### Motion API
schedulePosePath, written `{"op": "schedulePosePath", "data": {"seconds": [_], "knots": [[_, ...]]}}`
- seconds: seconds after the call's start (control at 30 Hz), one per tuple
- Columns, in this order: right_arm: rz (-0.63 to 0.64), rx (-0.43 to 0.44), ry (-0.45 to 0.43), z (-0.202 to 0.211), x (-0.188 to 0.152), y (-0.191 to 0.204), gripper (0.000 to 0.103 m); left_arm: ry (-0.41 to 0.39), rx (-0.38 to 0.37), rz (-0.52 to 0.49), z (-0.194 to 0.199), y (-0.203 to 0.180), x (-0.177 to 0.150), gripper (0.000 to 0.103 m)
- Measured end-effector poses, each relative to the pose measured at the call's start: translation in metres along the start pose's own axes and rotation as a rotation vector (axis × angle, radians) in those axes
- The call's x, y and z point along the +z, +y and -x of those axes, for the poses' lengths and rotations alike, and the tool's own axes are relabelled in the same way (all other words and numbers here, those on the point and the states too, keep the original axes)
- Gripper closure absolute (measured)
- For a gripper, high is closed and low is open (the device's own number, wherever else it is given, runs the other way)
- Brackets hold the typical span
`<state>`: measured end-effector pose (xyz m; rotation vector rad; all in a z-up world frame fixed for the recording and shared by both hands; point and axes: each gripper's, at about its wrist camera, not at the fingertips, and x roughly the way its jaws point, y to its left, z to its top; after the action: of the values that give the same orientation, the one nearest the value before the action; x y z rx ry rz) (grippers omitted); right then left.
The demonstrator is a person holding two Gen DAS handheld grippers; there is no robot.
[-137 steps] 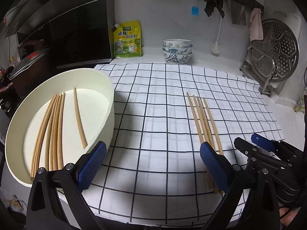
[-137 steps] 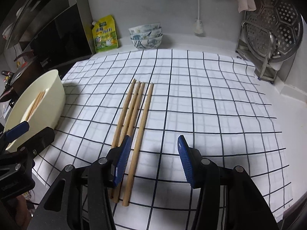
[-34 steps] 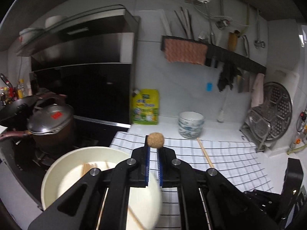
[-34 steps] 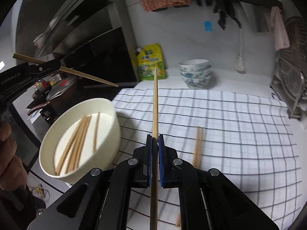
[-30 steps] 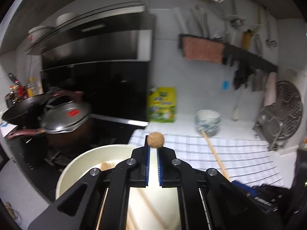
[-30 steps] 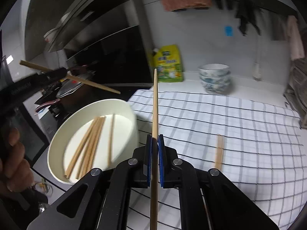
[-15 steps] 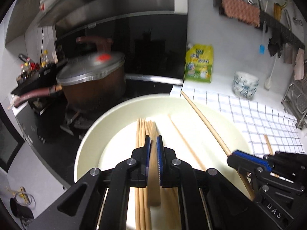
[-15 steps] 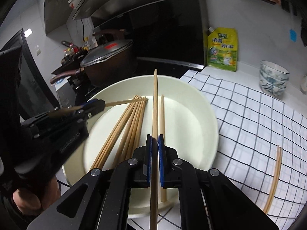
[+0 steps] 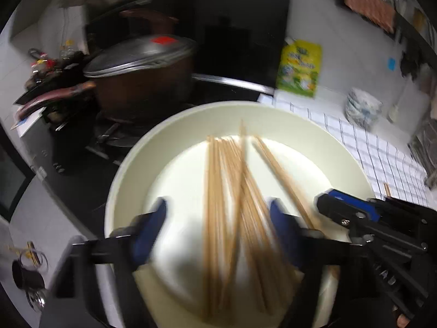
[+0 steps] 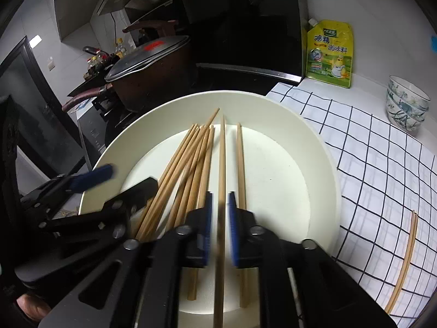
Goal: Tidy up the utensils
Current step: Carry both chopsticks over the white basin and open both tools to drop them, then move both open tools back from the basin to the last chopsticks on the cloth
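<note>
A cream bowl (image 10: 322, 164) holds several wooden chopsticks (image 10: 191, 164), and both grippers hang over it. My left gripper (image 9: 215, 232) is opening wide, with nothing pressed between its blue pads; the blurred chopsticks (image 9: 218, 191) lie in the bowl (image 9: 131, 169) below it. My right gripper (image 10: 220, 227) is opening: one chopstick (image 10: 222, 164) stands between its pads with a narrow gap on each side. Each gripper also shows in the other's view, the left gripper (image 10: 117, 183) at the bowl's left rim and the right gripper (image 9: 336, 205) at its right rim. Two chopsticks (image 10: 404, 259) lie on the chequered cloth (image 10: 382, 164).
A dark pot with a metal lid (image 10: 147, 63) sits on the stove just behind the bowl. A yellow pouch (image 10: 330, 54) and stacked patterned bowls (image 10: 407, 104) stand at the back of the counter. A hand (image 10: 30, 311) holds the left gripper at the lower left.
Both grippers have come down over the bowl. The left one has opened and its chopstick now lies with the others. The right pads have parted slightly around their chopstick.
</note>
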<state>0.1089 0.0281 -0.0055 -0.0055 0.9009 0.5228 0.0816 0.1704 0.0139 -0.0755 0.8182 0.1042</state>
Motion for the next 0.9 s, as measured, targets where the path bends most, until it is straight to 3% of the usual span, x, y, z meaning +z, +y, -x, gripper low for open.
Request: {"op": "schedulePosePath", "data": {"seconds": [0.07, 0.4, 0.9], "knots": [[-0.010, 0.003, -0.023, 0.007, -0.002, -0.004, 0.076, -0.005, 0.008, 0.010, 0.005, 0.005, -0.002, 0.023], [-0.031, -0.018, -0.075, 0.037, -0.016, -0.010, 0.076, -0.020, 0.025, 0.012, 0.020, 0.007, -0.013, 0.023], [-0.098, -0.084, -0.110, 0.076, -0.046, -0.034, 0.075, -0.033, -0.035, -0.020, 0.036, -0.024, -0.020, 0.023]]}}
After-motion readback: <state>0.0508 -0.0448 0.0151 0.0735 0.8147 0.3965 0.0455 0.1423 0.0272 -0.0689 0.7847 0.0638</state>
